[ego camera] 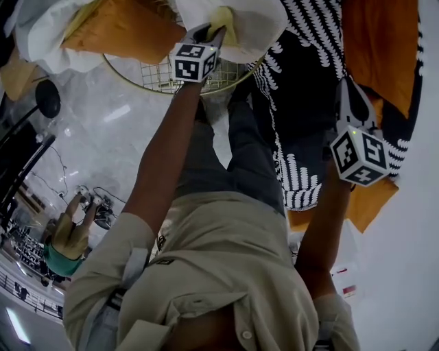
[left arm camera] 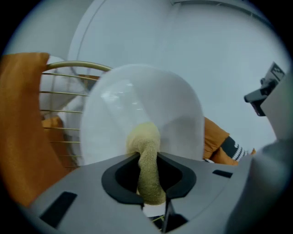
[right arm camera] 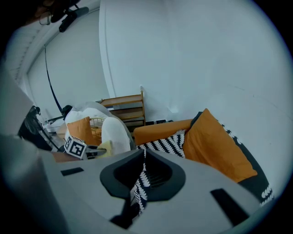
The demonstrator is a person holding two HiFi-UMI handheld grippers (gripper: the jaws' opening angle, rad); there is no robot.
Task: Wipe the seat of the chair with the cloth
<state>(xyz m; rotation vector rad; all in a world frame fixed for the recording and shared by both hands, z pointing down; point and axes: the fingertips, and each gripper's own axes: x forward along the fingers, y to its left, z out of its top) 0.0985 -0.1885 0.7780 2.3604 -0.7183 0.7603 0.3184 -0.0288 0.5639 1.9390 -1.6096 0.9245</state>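
Observation:
My left gripper point(ego camera: 211, 33) is shut on a yellow cloth point(ego camera: 222, 19) and holds it against the white cushion point(ego camera: 257, 20) of a round gold wire chair point(ego camera: 154, 79). In the left gripper view the cloth point(left arm camera: 145, 148) bulges out between the jaws of the left gripper point(left arm camera: 149, 160) and touches the white cushion point(left arm camera: 142, 100). My right gripper point(ego camera: 346, 96) is off to the right, by a black-and-white patterned throw point(ego camera: 302, 82). In the right gripper view the right gripper point(right arm camera: 142, 160) is shut on that throw point(right arm camera: 137, 194).
An orange pillow point(ego camera: 123, 29) lies in the chair beside the white cushion. An orange sofa with a large orange pillow point(right arm camera: 215, 141) sits under the throw. A wooden shelf point(right arm camera: 126, 107) stands against the white wall. The person's legs point(ego camera: 226, 151) stand between chair and sofa.

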